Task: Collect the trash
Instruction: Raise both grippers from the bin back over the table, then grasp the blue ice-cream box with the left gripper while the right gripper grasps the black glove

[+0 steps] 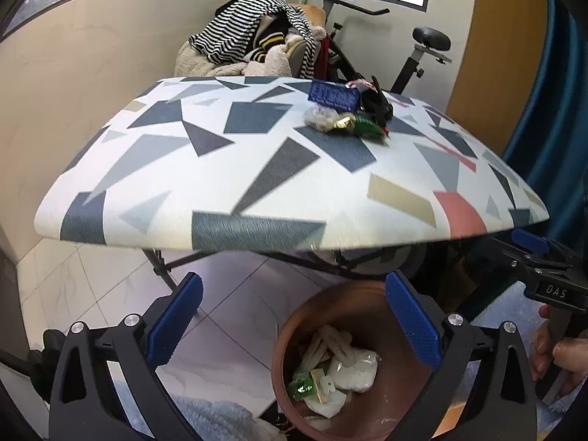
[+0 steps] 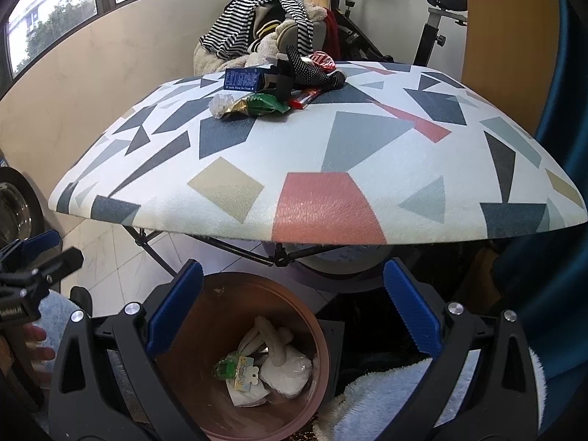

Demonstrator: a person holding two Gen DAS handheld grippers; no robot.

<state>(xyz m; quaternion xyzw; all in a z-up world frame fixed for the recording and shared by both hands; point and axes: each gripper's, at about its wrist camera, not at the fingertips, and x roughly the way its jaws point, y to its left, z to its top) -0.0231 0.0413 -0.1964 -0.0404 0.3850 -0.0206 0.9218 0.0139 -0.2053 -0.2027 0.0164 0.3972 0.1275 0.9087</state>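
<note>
Left gripper point(image 1: 294, 316): jaws spread wide, nothing between them, poised above the brown bin point(image 1: 294, 330) on the floor. Right gripper point(image 2: 292, 308): jaws likewise apart and empty, over the same bin point(image 2: 191, 360), which holds white wads and a green wrapper point(image 2: 226, 367). Remaining trash point(image 2: 253, 104) lies at the far end of the table point(image 2: 349, 198), whose cover is white with grey, blue, beige and coral shapes: a crumpled clear wad, a green-and-gold wrapper, a blue box point(image 2: 244, 79) and a dark dotted item, bunched together. Floor is pale tile. Behind stand a chair heaped with striped clothing point(image 2: 257, 25), an exercise bike point(image 2: 433, 18), windows and a blue curtain point(image 2: 558, 220). The bin's near rim is cut off; the far items overlap and are hard to separate.
</note>
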